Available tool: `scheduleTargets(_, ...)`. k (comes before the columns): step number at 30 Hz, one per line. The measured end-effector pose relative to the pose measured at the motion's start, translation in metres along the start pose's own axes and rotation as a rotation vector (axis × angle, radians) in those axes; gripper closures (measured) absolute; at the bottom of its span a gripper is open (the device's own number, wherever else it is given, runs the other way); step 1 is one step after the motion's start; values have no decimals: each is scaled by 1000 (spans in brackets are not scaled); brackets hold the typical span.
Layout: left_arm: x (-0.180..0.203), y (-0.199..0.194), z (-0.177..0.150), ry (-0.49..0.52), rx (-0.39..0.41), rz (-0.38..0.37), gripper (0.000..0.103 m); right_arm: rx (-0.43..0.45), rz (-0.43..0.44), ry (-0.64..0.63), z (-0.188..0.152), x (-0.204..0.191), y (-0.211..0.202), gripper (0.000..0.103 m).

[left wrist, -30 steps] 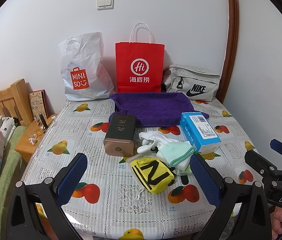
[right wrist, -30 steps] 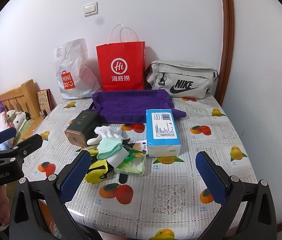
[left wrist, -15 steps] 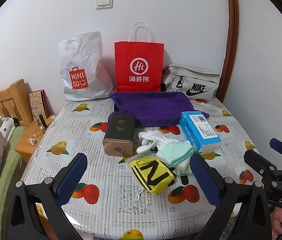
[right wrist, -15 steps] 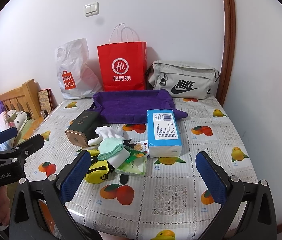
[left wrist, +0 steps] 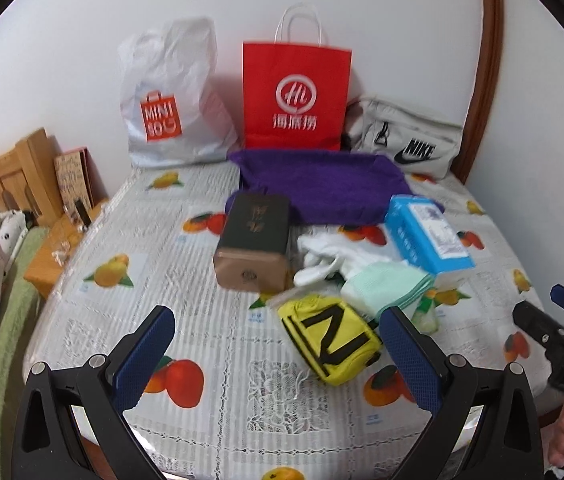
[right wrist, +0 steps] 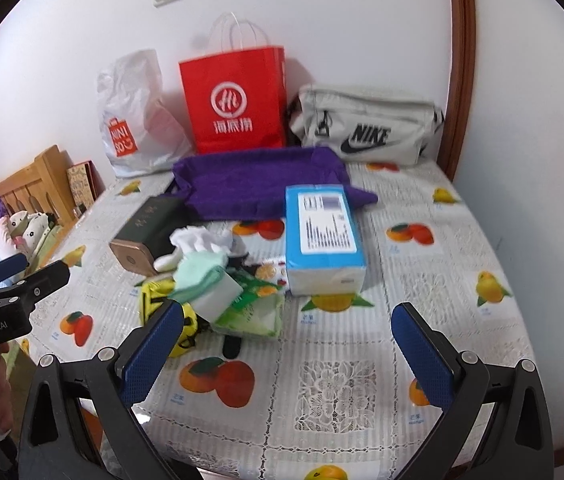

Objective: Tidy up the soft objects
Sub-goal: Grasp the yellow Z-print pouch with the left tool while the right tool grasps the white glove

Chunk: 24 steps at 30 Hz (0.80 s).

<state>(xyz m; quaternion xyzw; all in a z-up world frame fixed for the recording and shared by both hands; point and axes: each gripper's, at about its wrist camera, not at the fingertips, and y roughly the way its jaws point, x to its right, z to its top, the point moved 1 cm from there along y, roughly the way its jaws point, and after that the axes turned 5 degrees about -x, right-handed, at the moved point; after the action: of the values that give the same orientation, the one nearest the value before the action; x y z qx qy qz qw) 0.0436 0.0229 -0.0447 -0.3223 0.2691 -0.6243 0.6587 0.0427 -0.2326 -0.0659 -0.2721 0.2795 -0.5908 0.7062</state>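
Near the middle of the bench (left wrist: 210, 344), under its fruit-print cover, lies a tangle of soft goods: white gloves (left wrist: 322, 256), a folded mint-green cloth (left wrist: 386, 284), a yellow pouch with a black N (left wrist: 330, 340), and, in the right wrist view, a green wet-wipe pack (right wrist: 254, 308) beneath the cloth. Just at 3 o'clock of the heap sits a blue tissue pack (right wrist: 322, 236); at 9 o'clock, a dark box with a bronze end (left wrist: 252, 244), touching or nearly touching the gloves.

Both tools hover at the 6 o'clock edge, empty. Left gripper (left wrist: 278, 356): fingers (left wrist: 146, 352) spread wide, the pouch showing just inside the right one. Right gripper (right wrist: 288, 354): fingers (right wrist: 154, 348) likewise spread wide, closing on nothing.

Likely trouble, judged from the layering: pinching the mint cloth may drag the gloves or the wipe pack along, since all overlap. Grabbing only a thin top fold risks slip and a dropped piece. Reaching for the pouch could snag its loose cord. Sweeping in low could bump the box. Working both tools in one pile risks collision.

Containers line the 12 o'clock wall: a white MINISO plastic bag (left wrist: 170, 96), a red paper bag with white handles (left wrist: 296, 96), and a grey Nike waist bag (left wrist: 406, 144). Contents hidden in all three; the Nike bag looks closed, though hard to confirm. Ahead of them spreads a purple towel (left wrist: 318, 184), with nothing resting on top; whether flat or lining a tray, cannot tell.
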Motion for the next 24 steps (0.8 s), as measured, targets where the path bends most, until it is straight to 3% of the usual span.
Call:
scheduleTargets(5,4,32,-12,14,-61,-15,1,-26,9,8,-5,6,22,0)
scheduleTargets(15,34,82,-23,47,-161,-118,0,-74,21,22,-13,16,56,0)
scheduleTargets(24,49,120,-20,33,-241,-69,0,-98,45,37,-17,26,72,0)
